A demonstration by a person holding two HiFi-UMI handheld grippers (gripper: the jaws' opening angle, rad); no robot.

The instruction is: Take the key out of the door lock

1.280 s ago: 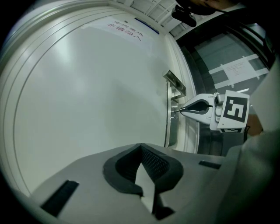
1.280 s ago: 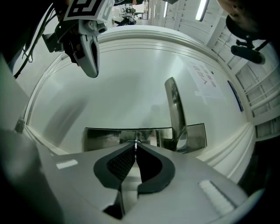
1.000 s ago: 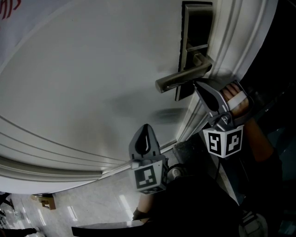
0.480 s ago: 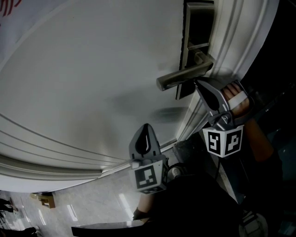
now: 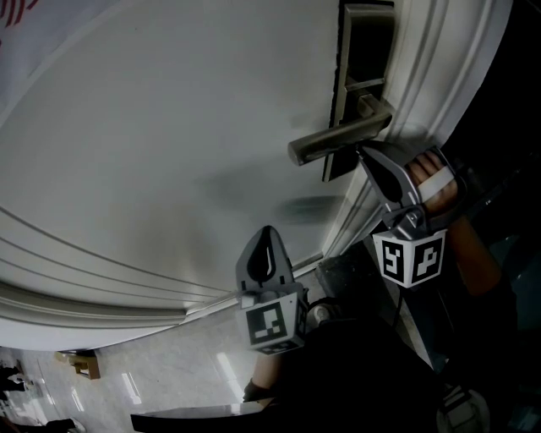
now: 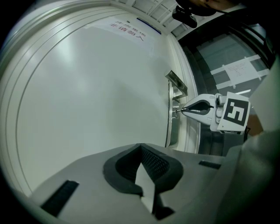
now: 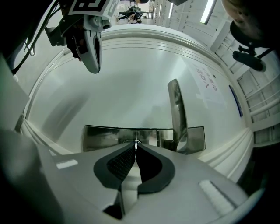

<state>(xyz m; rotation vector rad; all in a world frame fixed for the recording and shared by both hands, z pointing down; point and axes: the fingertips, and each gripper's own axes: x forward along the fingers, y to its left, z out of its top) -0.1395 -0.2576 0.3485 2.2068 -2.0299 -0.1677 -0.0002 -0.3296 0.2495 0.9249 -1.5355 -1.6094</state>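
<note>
The door (image 5: 169,127) is plain white, with red marks (image 5: 13,10) at its far left corner. The lock plate (image 5: 363,51), handle (image 5: 338,142) and key (image 7: 135,143) are silver-grey metal. The left gripper (image 5: 269,235) and right gripper (image 5: 363,154) are grey with black cross-hatched pads (image 7: 121,165). Their cubes (image 5: 272,326) carry black-and-white square markers.
</note>
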